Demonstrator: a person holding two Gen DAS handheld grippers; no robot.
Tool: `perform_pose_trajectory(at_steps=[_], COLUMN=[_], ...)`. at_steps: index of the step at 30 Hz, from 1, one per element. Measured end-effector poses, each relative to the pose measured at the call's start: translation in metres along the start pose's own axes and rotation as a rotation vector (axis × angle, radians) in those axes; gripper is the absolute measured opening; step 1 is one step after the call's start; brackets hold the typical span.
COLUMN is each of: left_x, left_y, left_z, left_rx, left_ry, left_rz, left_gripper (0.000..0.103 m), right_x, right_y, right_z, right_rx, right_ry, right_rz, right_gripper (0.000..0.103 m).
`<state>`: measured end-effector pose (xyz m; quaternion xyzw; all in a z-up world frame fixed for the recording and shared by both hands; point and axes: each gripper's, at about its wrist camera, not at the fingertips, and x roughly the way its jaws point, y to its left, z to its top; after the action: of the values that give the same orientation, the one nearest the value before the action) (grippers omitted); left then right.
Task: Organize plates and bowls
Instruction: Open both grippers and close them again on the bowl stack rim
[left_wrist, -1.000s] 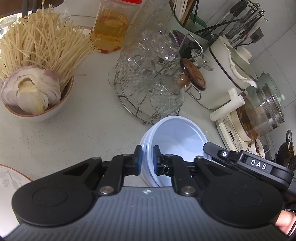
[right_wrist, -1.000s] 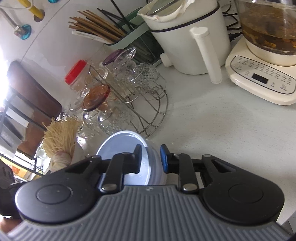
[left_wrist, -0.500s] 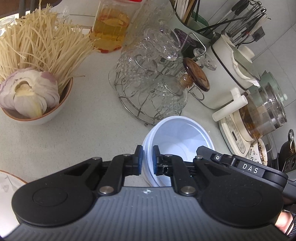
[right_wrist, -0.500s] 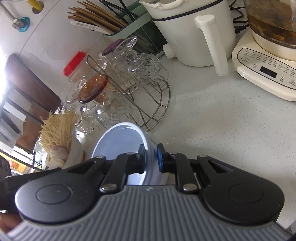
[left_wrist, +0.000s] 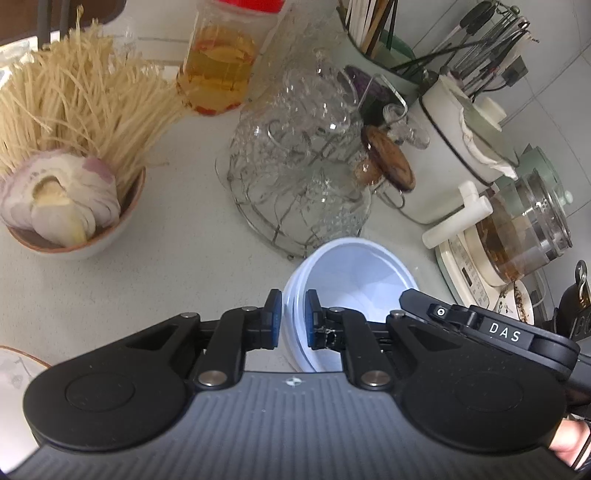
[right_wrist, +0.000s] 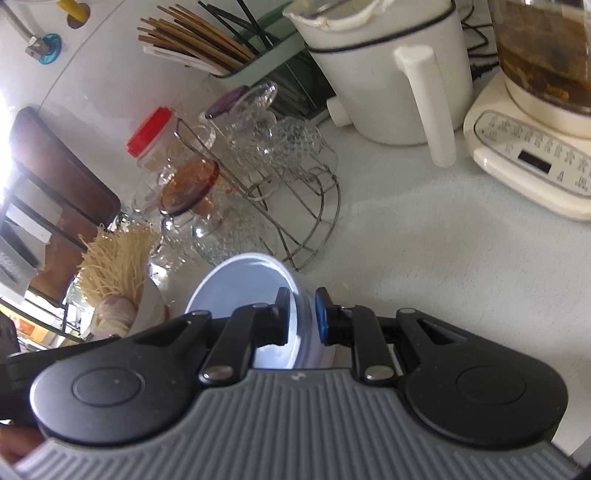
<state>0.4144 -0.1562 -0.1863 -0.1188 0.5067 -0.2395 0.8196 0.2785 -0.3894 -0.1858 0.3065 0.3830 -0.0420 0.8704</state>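
A stack of white plastic bowls (left_wrist: 354, 280) sits in front of a wire glass rack. My left gripper (left_wrist: 293, 319) is shut on the stack's left rim, one finger inside and one outside. My right gripper (right_wrist: 302, 315) is shut on the opposite rim of the same bowls (right_wrist: 243, 288). The right gripper's black body (left_wrist: 487, 328) shows in the left wrist view, past the bowls. A ceramic bowl (left_wrist: 92, 243) with noodles and sliced onion stands at the left. The edge of a patterned plate (left_wrist: 14, 373) shows at the bottom left.
The wire rack of glass cups (left_wrist: 299, 166) stands just behind the bowls. A red-lidded jar (left_wrist: 218, 62), a chopstick holder (right_wrist: 236, 55), a white kettle (right_wrist: 388, 70) and a glass tea brewer on a cream base (right_wrist: 535, 147) line the back and right of the counter.
My right gripper has closed from a wider gap onto the bowl rim. Both grippers and the bowls have shifted slightly toward me, and the view has tilted a little.
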Motion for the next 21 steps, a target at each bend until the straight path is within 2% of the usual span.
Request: perform_pose_trajectory(at_steps=[2, 3, 4, 5, 6, 7, 8, 13, 21], left_x=[-0.002, -0.003, -0.004, -0.004, -0.005, -0.005, -0.005, -0.001, 0.015], left_y=[0.001, 0.001, 0.001, 0.001, 0.001, 0.001, 0.001, 0.004, 0.012], left_z=[0.001, 0.002, 0.002, 0.002, 0.002, 0.002, 0.003, 0.002, 0.004], left_rx=[-0.008, -0.011, -0.011, -0.010, -0.010, -0.010, -0.015, -0.031, -0.086], left_ry=[-0.003, -0.003, -0.003, -0.004, -0.005, -0.005, -0.004, 0.012, 0.059], left_rz=[-0.004, -0.005, -0.004, 0.000, 0.002, 0.002, 0.000, 0.002, -0.024], left_gripper=[0.015, 0.015, 0.018, 0.021, 0.028, 0.036, 0.042, 0.056, 0.060], right_x=[-0.002, -0.003, -0.003, -0.004, -0.005, -0.005, -0.004, 0.000, 0.018], right_y=[0.000, -0.001, -0.002, -0.004, -0.005, -0.007, -0.009, -0.016, -0.019], right_z=[0.002, 0.004, 0.005, 0.006, 0.006, 0.006, 0.007, 0.006, -0.002], right_rx=[-0.001, 0.001, 0.005, 0.013, 0.022, 0.032, 0.045, 0.105, 0.145], right_ry=[-0.007, -0.008, -0.011, -0.016, -0.021, -0.024, -0.024, -0.004, 0.048], right_rz=[-0.006, -0.007, -0.008, -0.001, 0.006, 0.006, 0.000, 0.007, 0.009], right_gripper=[0.020, 0.025, 0.037, 0.044, 0.058, 0.063, 0.063, 0.063, 0.063])
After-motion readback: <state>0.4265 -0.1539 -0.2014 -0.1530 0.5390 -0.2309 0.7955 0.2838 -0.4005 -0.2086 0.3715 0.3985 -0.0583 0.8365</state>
